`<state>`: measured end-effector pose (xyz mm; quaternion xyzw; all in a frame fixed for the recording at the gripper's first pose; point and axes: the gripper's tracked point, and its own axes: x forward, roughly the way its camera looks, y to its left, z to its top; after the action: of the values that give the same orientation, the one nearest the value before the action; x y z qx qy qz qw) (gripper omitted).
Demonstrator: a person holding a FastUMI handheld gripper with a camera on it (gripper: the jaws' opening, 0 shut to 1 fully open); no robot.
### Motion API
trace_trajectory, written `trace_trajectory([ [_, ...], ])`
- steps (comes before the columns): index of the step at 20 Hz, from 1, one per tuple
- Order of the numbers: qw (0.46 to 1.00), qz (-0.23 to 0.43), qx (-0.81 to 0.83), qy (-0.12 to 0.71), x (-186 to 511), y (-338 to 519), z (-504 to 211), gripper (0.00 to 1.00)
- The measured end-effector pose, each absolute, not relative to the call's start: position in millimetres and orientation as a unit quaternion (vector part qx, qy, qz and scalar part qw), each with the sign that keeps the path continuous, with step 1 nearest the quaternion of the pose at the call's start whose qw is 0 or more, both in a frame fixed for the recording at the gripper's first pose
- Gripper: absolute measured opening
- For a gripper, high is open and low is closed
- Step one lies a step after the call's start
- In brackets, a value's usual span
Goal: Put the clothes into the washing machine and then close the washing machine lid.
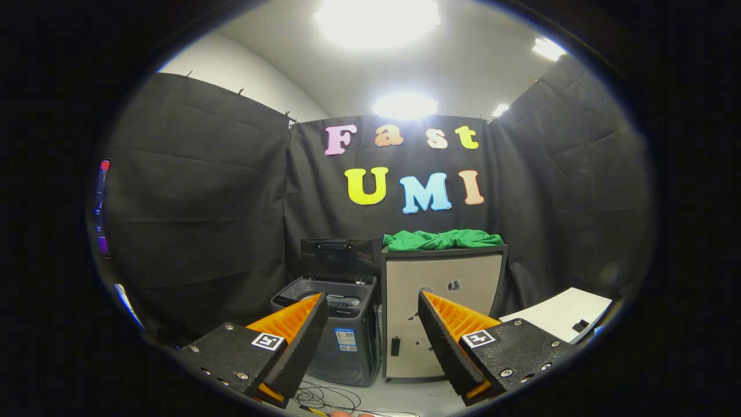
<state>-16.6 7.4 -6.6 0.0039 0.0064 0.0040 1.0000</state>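
Spread wide apart, the claw (pixel 370 313) is held with nothing between its fingers (pixel 301 341), and nothing is gripped; it is judged to be kept open this way so that the cloth can be taken on arrival. Low between the fingers, toward six o'clock, loose cables (pixel 324 398) are seen on the floor (pixel 399 397).

Beyond the fingers, at about eleven o'clock from the gap, the washing machine (pixel 341 336) is stood on the floor with its lid (pixel 331 259) raised upright against the booth wall, so the tub is left ready to be loaded. Just beside it, at about one o'clock, a pale cabinet (pixel 446 313) is placed, touching or nearly touching the machine; which cannot be told. The green clothes (pixel 443 239) are heaped on the cabinet's top, above the level of the machine's opening.

At three o'clock a white board (pixel 558 315) is laid near the right finger. The cabinet's edge and the upright lid are judged to be the likely obstacles when the clothes are carried across and down.
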Motion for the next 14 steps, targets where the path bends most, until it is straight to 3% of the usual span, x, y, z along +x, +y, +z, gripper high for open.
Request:
trace_trajectory([
  [14, 1.0, -0.011, 0.021, 0.006, -9.8, 12.7, -0.2, 0.96],
])
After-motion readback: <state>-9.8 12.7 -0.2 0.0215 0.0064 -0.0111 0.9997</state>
